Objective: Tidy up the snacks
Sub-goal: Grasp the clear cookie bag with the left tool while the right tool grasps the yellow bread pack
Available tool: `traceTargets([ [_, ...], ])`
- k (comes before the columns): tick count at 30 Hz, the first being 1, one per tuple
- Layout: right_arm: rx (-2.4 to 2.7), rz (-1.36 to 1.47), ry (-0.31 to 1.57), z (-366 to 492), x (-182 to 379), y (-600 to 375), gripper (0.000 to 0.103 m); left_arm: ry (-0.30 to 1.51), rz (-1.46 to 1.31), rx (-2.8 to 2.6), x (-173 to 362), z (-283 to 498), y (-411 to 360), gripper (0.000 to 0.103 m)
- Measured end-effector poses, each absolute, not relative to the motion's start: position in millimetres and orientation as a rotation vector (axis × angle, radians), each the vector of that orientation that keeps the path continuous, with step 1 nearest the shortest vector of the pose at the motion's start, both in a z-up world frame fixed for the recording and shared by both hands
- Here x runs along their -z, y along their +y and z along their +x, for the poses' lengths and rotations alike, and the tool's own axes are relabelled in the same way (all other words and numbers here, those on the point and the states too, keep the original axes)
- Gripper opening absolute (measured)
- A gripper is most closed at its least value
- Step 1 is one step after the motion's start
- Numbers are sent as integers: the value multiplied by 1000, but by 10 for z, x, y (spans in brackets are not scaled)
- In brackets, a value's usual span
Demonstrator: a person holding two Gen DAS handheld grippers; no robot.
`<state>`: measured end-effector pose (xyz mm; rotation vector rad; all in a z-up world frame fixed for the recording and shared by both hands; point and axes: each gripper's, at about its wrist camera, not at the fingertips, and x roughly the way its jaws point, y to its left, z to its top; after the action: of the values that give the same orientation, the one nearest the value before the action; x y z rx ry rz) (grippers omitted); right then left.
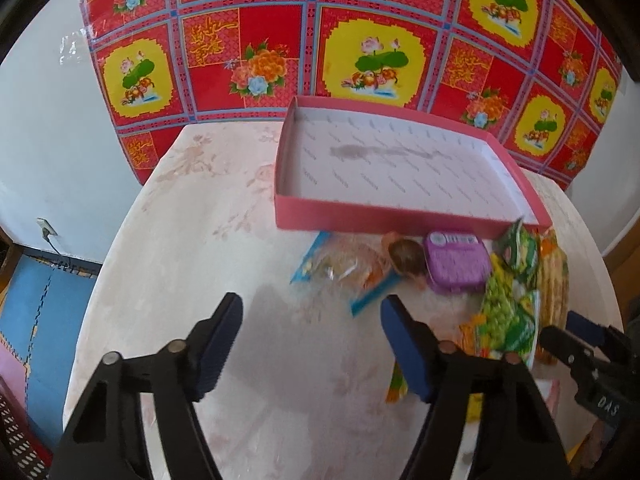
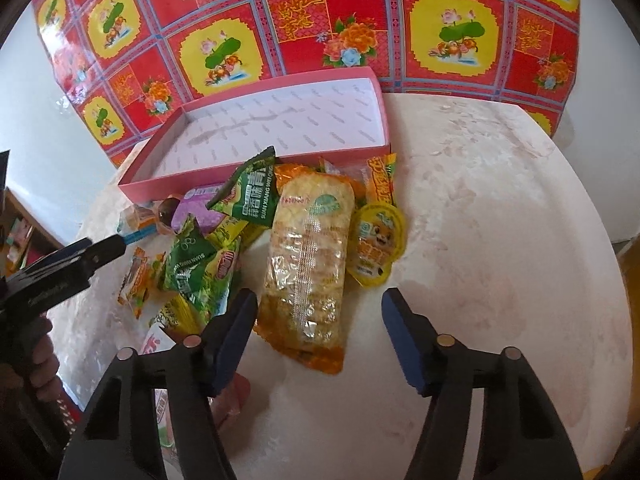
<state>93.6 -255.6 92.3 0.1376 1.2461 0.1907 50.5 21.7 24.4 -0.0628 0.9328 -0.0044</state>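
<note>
I have the right gripper [image 2: 318,334] part open and empty, its pads astride the near end of the long cracker pack [image 2: 306,264]. Left gripper [image 1: 312,344] is likewise empty over bare table [image 1: 200,220]. Risk: closing may crush crackers or snag the neighbouring green packets [image 2: 200,268]. The pink tray [image 2: 256,160] beyond stands empty.

You have the snacks [image 2: 248,232] heaped on the table just before the pink box [image 2: 256,160] — long yellow cracker pack [image 2: 306,264] lying flat.

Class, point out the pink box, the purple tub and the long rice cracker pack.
pink box [image 1: 400,222], left wrist view, near wall.
purple tub [image 1: 456,260], left wrist view, lid.
long rice cracker pack [image 2: 306,264], right wrist view, clear middle.
</note>
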Motion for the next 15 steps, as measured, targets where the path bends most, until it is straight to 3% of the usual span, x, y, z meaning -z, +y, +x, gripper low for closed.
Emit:
traceTargets([
  [3,-198,139,1253,954,-909,-2538,60,933,-53,9,-219,595,188,68],
  [15,-199,121,1244,1006,-908,-2501,55,959,-28,44,-103,750,48,68],
])
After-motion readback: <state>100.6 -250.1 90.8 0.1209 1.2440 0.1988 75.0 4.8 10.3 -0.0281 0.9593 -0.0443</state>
